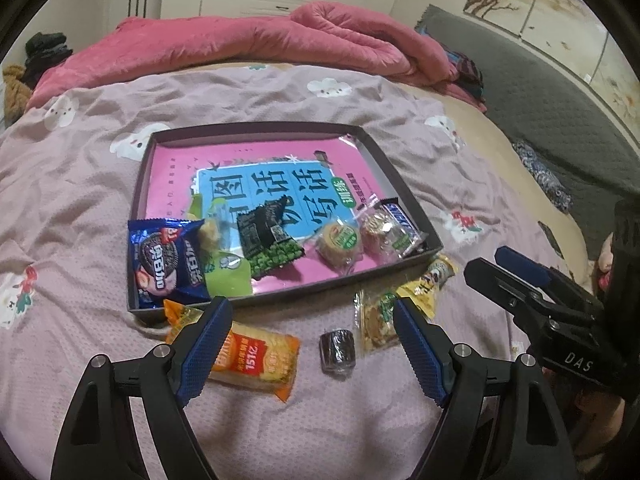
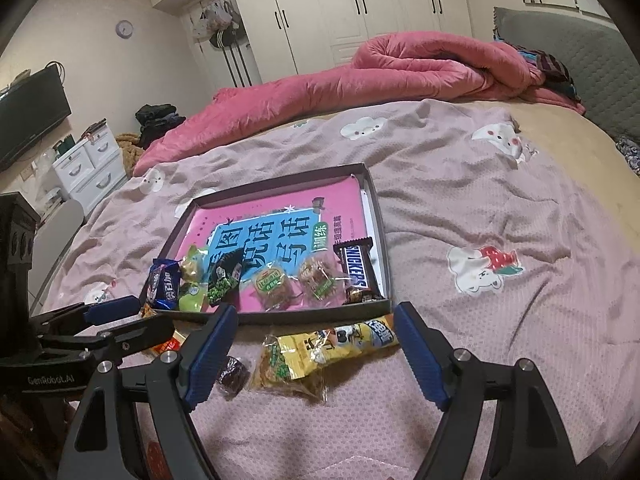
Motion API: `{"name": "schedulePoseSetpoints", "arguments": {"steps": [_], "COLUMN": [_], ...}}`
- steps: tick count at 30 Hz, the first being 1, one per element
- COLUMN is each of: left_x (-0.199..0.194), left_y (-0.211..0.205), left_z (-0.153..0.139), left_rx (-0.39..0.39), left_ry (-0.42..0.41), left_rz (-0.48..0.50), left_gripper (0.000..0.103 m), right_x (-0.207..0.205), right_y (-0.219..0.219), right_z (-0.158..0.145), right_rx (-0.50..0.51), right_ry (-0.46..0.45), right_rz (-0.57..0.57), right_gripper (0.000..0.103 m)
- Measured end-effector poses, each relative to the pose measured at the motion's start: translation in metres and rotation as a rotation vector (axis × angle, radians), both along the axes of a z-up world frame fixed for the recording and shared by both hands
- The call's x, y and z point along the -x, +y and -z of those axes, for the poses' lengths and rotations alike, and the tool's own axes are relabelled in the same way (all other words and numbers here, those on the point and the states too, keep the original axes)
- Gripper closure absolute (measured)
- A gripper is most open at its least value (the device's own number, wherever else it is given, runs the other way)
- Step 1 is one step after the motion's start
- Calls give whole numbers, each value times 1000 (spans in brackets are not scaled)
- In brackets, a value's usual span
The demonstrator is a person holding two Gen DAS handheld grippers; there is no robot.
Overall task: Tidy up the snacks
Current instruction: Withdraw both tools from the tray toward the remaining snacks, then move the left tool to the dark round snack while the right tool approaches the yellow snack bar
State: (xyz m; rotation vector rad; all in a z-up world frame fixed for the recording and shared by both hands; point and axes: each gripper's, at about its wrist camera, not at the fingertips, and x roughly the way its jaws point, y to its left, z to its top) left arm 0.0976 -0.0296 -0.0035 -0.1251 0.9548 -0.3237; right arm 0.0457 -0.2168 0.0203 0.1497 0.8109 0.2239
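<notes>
The shallow dark tray point(image 1: 400, 184) on the bedspread point(image 1: 80, 184) already holds a row of snacks; four lie loose just before its near rim. Largest is the orange cracker pack point(image 1: 256, 354), then the yellow packet point(image 2: 340, 340), the clear-wrapped cake point(image 1: 376, 320), the small dark candy point(image 1: 337, 350). Left gripper point(image 1: 312, 348) and right gripper point(image 2: 314, 354) both hover spread and empty; pinch each across its narrow side, clear of neighbours

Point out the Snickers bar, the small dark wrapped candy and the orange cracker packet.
Snickers bar point(image 2: 357, 270): right wrist view, middle of the printed wrapper.
Small dark wrapped candy point(image 1: 337, 350): left wrist view, its top face.
Orange cracker packet point(image 1: 256, 354): left wrist view, centre of the label.
</notes>
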Motion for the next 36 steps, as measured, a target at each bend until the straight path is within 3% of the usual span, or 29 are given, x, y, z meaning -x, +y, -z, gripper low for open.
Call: {"name": "schedulePoseSetpoints", "arguments": {"steps": [12, 31, 36], "left_x": [3, 3, 2], "left_y": [-12, -26, -27], "left_z": [17, 42, 45], "left_rx": [-8, 48, 55], "left_ry": [67, 154, 156], "left_rz": [50, 122, 123], "left_gripper": [19, 20, 21], "right_x": [0, -12, -18], "right_y": [-9, -37, -41], "right_z": [10, 59, 68], "right_rx": [-22, -226, -290], "right_ry": [48, 251, 274], "right_rz": [35, 134, 150], "right_gripper": [23, 23, 33]}}
